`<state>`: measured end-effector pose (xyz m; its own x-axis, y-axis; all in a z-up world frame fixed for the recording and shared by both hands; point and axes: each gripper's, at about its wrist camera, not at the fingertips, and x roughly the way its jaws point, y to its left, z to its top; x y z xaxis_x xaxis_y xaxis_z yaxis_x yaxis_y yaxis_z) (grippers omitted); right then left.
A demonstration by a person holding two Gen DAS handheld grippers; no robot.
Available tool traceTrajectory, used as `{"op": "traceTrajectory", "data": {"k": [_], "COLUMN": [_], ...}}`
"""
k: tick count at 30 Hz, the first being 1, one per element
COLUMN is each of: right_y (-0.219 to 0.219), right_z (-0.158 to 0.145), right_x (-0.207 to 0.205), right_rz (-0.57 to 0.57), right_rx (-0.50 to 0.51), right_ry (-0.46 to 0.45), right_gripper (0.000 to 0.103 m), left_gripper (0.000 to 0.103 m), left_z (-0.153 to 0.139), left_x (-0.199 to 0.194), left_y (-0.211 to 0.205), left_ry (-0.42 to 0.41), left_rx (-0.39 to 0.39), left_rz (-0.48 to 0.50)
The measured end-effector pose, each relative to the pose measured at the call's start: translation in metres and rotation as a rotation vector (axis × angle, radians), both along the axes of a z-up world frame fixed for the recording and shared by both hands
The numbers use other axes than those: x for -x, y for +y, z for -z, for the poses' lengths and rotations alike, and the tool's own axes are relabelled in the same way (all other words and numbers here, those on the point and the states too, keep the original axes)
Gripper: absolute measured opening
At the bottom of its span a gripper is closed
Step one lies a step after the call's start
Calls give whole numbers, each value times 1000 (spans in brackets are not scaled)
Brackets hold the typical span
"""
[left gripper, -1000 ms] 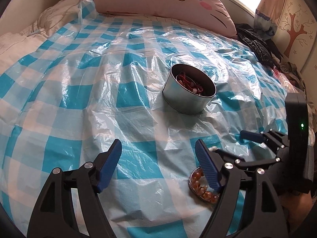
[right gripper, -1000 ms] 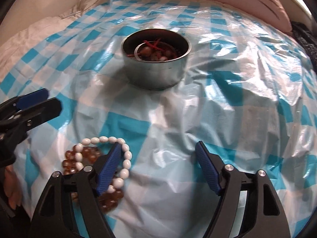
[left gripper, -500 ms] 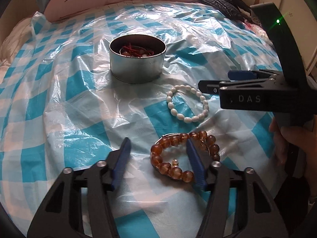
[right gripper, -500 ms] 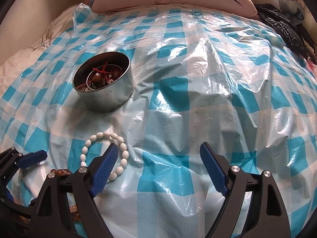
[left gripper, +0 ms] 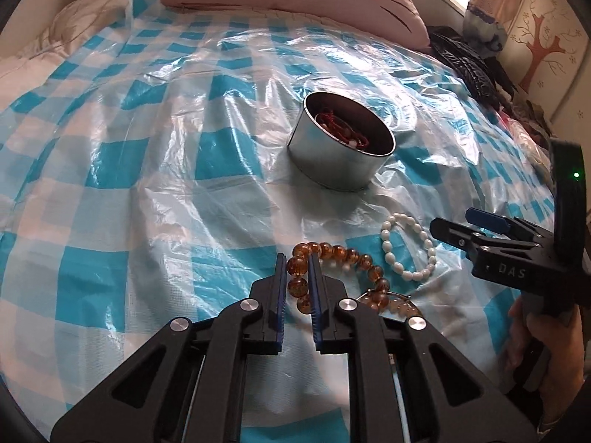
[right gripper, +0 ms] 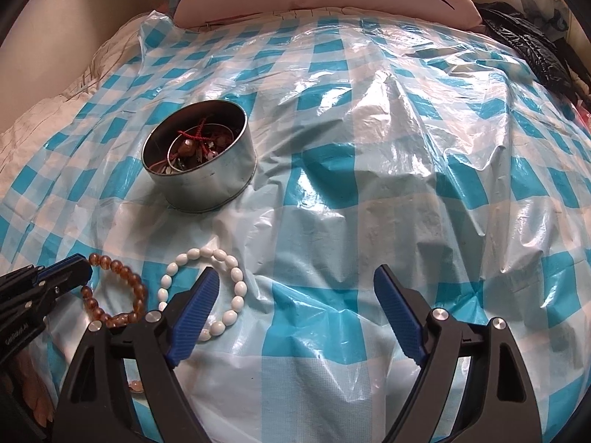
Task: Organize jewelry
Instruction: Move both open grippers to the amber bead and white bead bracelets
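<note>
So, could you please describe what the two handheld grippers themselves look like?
Both are black plastic frames with triangular cut-outs and silver screws. The left gripper and right gripper have ribbed blue pads on their fingers. In the left view, the right one's side reads "DAS" and shows a green light. Bare hands hold them; no sleeves show.

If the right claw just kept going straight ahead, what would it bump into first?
Probably just the checked plastic sheet on the bed. The open right claw has bare sheet between its fingers. The white bracelet lies by its left finger and the tin sits further left, both off that line. Depth is hard to judge.
</note>
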<state>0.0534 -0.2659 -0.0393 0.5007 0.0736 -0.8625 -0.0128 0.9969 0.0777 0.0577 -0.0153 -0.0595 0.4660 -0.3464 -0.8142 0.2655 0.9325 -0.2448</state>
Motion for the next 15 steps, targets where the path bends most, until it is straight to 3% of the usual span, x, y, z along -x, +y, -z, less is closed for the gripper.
{"op": "traceTrajectory", "data": {"k": [9, 15], "right_y": [28, 15], "right_z": [2, -11], "right_x": [2, 3], "right_rz": [-125, -95], "right_rx": [-2, -84], "right_ry": [1, -59], "right_gripper": [82, 82], "left_gripper": [17, 40], "left_z": [11, 2], "left_x": [-1, -3], "left_y": [-13, -6], "left_ry": [15, -34], "left_rx": [-97, -82], "left_rz": [32, -11]}}
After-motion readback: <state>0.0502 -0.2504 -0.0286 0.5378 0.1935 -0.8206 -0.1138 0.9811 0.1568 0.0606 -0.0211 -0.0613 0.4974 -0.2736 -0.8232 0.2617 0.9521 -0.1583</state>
